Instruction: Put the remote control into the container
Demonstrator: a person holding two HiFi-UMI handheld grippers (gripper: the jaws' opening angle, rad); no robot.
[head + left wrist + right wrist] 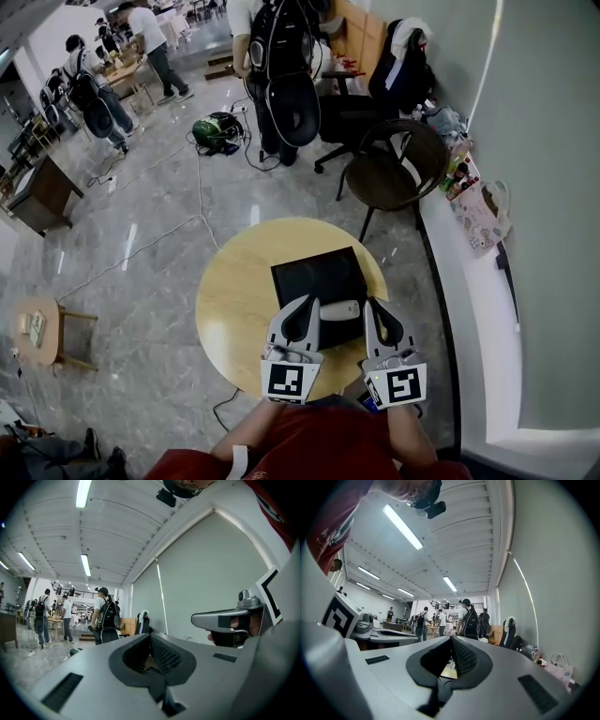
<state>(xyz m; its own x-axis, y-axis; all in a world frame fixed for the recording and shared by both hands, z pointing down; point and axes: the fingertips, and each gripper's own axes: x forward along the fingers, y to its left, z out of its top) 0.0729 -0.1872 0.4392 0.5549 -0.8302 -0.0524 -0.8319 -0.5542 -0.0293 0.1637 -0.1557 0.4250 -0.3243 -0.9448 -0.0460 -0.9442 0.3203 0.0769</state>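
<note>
A: Where's the remote control (340,309)?

B: Lying flat across the near end of the black container (314,272), which sits in the middle of the round counter (230,300), within easy reach of both arms. It looks to be inside the rim, though from above I can't tell how deep it sits

A: And the claws?

B: The left claw (308,303) is pressed together with nothing in it, just beside the remote's left end. The right claw (372,303) is pressed together too, also empty, near the right end. Neither seems to touch it

A: Why hold them like that?

B: My guess is the remote is delivered, so no grip is needed. Both are held low near the person's body, noses tilted upward. Their own views show ceiling and the far room, not the counter, and that keeps them off the container
</note>
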